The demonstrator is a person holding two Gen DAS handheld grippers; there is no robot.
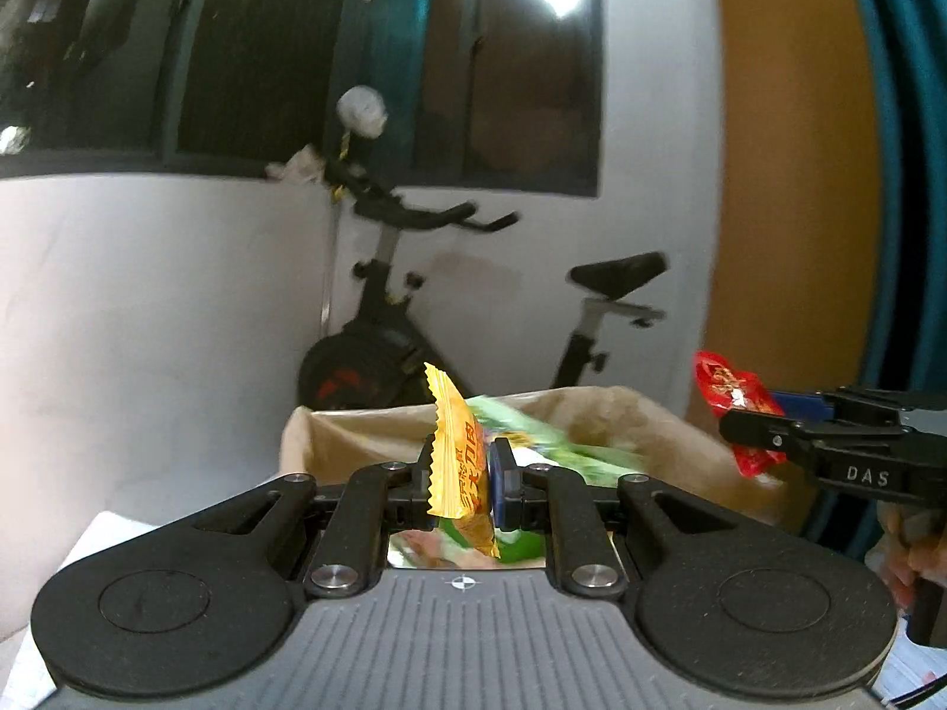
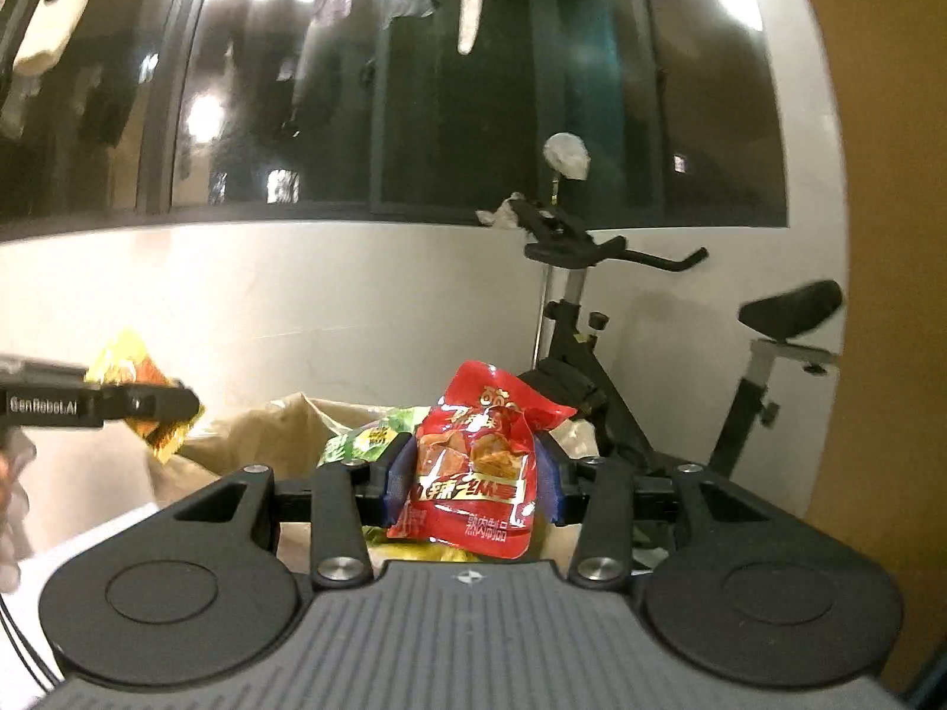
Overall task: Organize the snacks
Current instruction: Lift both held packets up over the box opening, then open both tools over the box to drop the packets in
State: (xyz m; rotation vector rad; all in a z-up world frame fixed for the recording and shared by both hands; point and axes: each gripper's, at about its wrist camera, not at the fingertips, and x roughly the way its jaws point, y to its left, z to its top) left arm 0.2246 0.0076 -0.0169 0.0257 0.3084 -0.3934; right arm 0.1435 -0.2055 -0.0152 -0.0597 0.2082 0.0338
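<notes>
My left gripper point(image 1: 463, 467) is shut on a thin yellow snack packet point(image 1: 458, 455), held on edge above a brown paper bag point(image 1: 615, 414). Green snack packets point(image 1: 532, 438) lie inside that bag. My right gripper point(image 2: 472, 476) is shut on a red snack pouch point(image 2: 473, 461) held upright over the same bag point(image 2: 284, 414), with a green packet point(image 2: 361, 438) showing behind it. Each gripper shows in the other's view: the right one point(image 1: 751, 432) with the red pouch point(image 1: 734, 390) at the right edge, the left one point(image 2: 171, 405) with the yellow packet point(image 2: 127, 364) at the left edge.
An exercise bike point(image 1: 414, 319) stands against the white wall right behind the bag. A dark window point(image 1: 237, 47) runs above it, with clothes hanging overhead. An orange wall panel point(image 1: 787, 177) and teal curtain point(image 1: 905, 177) are on the right. White paper point(image 1: 112, 532) lies at the lower left.
</notes>
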